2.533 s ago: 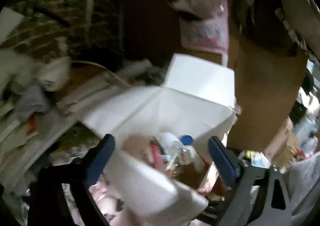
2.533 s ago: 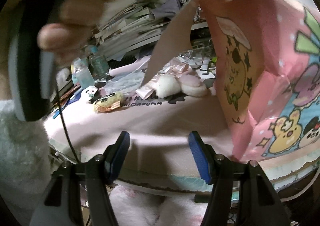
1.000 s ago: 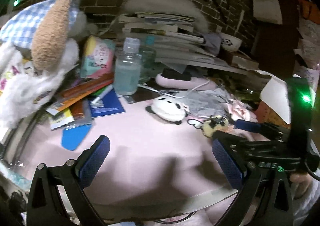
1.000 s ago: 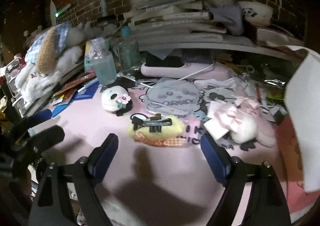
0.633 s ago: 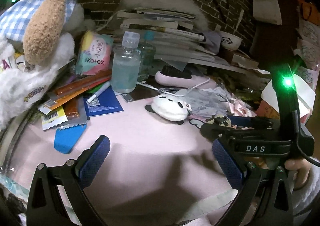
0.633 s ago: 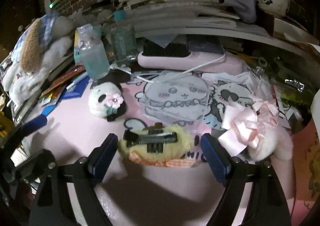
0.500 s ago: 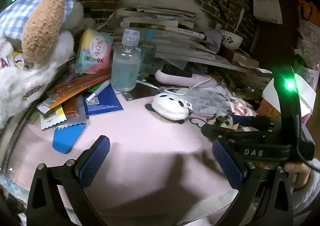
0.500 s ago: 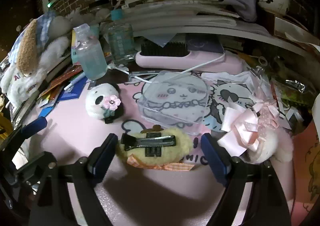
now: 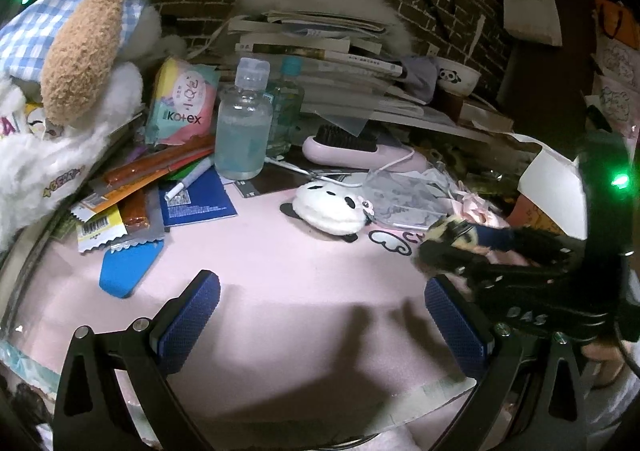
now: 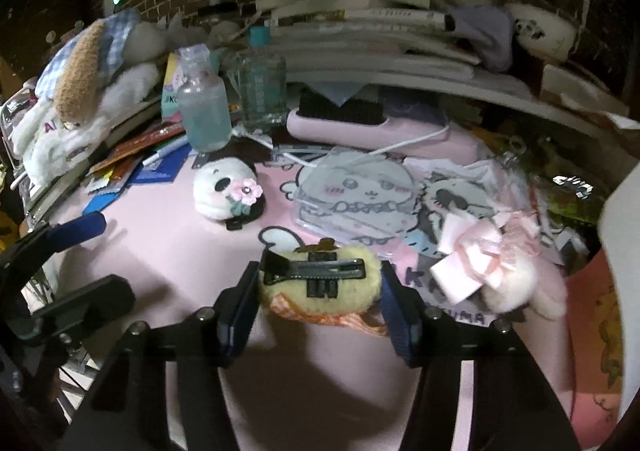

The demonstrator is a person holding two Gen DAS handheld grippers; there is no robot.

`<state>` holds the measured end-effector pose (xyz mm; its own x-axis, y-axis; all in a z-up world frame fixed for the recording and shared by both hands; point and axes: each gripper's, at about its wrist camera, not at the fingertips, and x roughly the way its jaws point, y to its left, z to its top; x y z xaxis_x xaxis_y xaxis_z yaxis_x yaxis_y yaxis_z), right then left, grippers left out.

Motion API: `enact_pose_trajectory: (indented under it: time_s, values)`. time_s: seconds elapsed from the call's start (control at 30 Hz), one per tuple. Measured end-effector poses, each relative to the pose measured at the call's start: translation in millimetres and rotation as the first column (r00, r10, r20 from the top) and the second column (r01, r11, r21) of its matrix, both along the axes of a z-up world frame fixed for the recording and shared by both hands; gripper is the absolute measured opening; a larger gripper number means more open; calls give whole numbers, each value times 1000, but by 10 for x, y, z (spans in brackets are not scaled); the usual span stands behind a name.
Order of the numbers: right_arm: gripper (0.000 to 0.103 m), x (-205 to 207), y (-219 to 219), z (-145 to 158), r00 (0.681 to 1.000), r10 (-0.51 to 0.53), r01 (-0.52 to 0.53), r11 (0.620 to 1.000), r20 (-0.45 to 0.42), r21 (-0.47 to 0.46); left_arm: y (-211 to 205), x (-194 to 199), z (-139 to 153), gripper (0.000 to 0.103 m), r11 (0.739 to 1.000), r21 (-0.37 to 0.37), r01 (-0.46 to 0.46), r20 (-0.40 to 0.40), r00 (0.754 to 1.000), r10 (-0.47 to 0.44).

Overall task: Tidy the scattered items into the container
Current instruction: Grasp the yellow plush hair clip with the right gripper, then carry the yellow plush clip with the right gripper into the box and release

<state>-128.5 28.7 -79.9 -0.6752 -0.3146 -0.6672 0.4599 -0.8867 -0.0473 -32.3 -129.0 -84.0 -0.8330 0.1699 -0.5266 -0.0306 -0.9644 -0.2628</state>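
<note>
Your right tongs [image 10: 318,293] have just been closing, and their blue pads now sit against both ends of the fluffy yellow plush hair clip [image 10: 320,285], pinching it where it lies on the pink mat of the bench [image 10: 160,235]. A black metal clip runs across the top of the plush, and an orange checked ribbon sticks out beneath it. Your left tongs [image 9: 320,317] hang spread over a bare stretch of the same pink mat, with nothing between their pads.

Just to the right of the yellow clip lies a pale pink satin bow on a fluffy pink pom-pom [image 10: 492,269]. Just behind the clip sits a clear plastic packet printed with a cartoon face [image 10: 356,195], and to its left a white panda-face plush with a pink flower [image 10: 226,191].

Further back, a clear bottle of pale blue liquid [image 9: 244,127] stands beside a second, teal-capped bottle [image 9: 286,111]. A pink hairbrush with black bristles [image 9: 352,149] lies to their right. Flat snack packets and a dark blue booklet [image 9: 196,201] are strewn to the left, under a white plush dog with a tan ear [image 9: 76,91].

At the right edge, the white flap of a pink cartoon-printed paper bag [image 10: 620,235] shows. A stack of books [image 9: 320,51] rises against the brick wall.
</note>
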Motion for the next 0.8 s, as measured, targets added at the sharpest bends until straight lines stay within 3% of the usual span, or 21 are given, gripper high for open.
enact_pose_trajectory:
  time_s: [0.23, 0.43, 0.63, 0.8]
  values:
    - [53, 209, 78, 360, 998, 58, -60, 995, -37, -79, 45, 38, 27, 103, 1000, -2, 4, -4, 1000, -4]
    - [53, 456, 264, 832, 986, 70, -86, 991, -152, -101, 155, 66, 74, 103, 1000, -11, 24, -6, 1000, -24]
    - [53, 517, 862, 1262, 963, -71, 54, 996, -259, -69, 265, 58, 108, 103, 999, -23, 43, -1, 999, -43]
    - [53, 328, 1378, 1352, 968, -172, 177, 984, -180, 9, 372, 21, 123, 103, 998, -36, 59, 7, 998, -59]
